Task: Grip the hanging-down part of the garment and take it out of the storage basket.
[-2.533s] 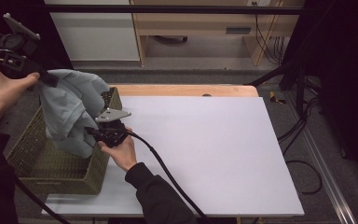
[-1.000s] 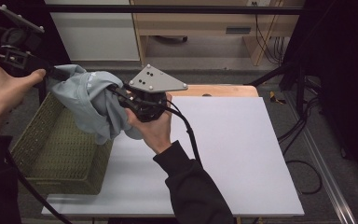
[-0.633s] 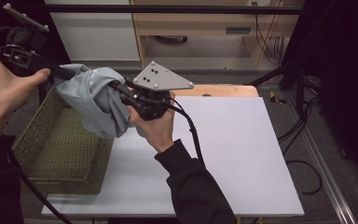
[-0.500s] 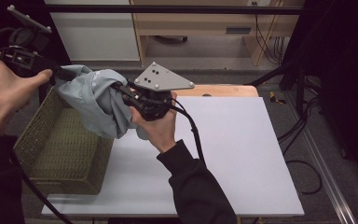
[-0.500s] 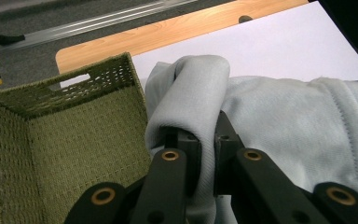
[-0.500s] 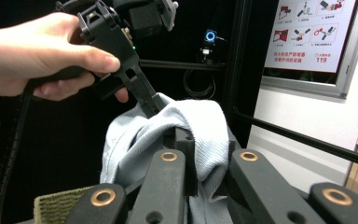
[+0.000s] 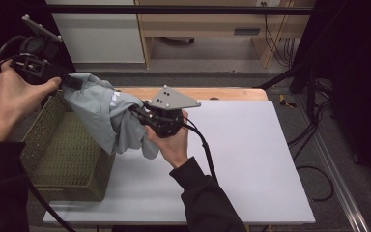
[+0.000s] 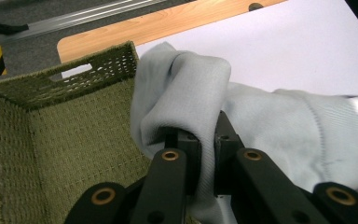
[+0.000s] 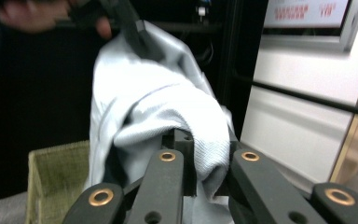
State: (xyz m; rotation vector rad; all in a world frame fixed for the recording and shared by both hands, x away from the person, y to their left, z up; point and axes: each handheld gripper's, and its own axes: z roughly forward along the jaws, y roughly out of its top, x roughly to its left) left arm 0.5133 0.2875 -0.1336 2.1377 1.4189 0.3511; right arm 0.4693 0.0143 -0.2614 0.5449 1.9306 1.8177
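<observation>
A pale grey sweatshirt hangs in the air between the two grippers, draped above the right-hand rim of the green woven basket that stands at the left end of the bench. The left gripper, held above the basket's far edge, pinches a thick fold of the fabric between its jaws, as the left gripper view shows with cloth squeezed into the narrow gap. The right gripper, just to the right of the basket and above the white bench top, likewise clamps a bunched fold, the jaws pressed on the knit. The step in hand appears to be lifting the garment clear of the basket and carrying it toward the open bench. To do it well, both pinches should hold firm while the hands rise enough for the hanging tail to clear the basket's rim, since a snag there could tip or drag the light basket. Moving the two grippers apart evenly, away from the basket, would draw the cloth taut and show its shape; pulling unevenly risks slipping the thicker fold from one grip. Lowering should begin only once the whole garment is right of the basket.
</observation>
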